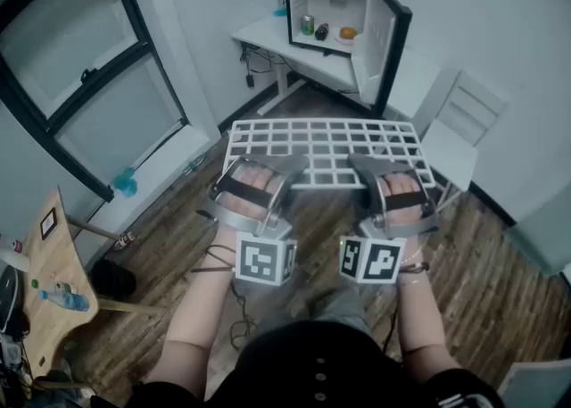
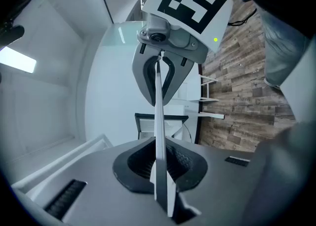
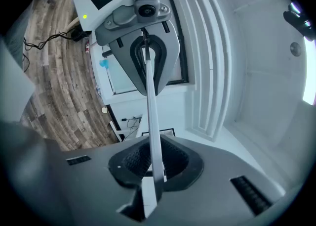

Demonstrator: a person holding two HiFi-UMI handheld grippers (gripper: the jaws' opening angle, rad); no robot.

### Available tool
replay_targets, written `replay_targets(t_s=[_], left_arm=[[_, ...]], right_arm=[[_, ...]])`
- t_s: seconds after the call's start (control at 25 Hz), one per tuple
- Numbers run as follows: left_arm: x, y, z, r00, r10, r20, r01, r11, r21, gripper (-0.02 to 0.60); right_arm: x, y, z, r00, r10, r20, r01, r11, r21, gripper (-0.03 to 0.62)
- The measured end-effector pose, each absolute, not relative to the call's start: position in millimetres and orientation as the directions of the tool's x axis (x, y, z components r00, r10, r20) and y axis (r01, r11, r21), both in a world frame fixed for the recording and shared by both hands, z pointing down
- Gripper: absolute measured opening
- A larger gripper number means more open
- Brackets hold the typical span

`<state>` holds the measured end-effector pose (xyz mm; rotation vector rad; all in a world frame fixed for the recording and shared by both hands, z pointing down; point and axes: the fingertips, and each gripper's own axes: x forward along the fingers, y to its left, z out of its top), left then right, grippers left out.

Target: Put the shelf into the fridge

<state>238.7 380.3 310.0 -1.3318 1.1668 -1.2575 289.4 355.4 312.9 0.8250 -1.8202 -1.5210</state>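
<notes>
A white wire shelf (image 1: 326, 152) is held flat in the air in front of me, over the wooden floor. My left gripper (image 1: 290, 166) is shut on its near edge at the left, and my right gripper (image 1: 361, 166) is shut on the same edge at the right. In the left gripper view the shelf (image 2: 159, 121) shows edge-on as a thin white strip pinched between the pads (image 2: 148, 163). It looks the same in the right gripper view, the shelf (image 3: 150, 116) running out from the jaws. The black fridge (image 1: 335, 18) stands ahead on a white table (image 1: 263, 40), its door (image 1: 385, 45) swung open to the right.
Inside the fridge sit a green can (image 1: 307, 25), a dark item (image 1: 321, 31) and an orange thing (image 1: 347, 33). A white chair (image 1: 457, 129) stands right of the shelf. A big window (image 1: 89, 85) is at the left. A wooden table (image 1: 45, 281) with a bottle is near left.
</notes>
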Motion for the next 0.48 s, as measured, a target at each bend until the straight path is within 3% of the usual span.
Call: replay_targets(t_s=[0.48], left_arm=[[232.6, 378.3, 309.2, 0.026, -0.993, 0.112, -0.03, -0.113, -0.993, 0.032]], right_arm=[[283.5, 353.3, 312.4, -0.611, -0.789, 0.064, -0.076, 0.14, 0.987, 0.04]])
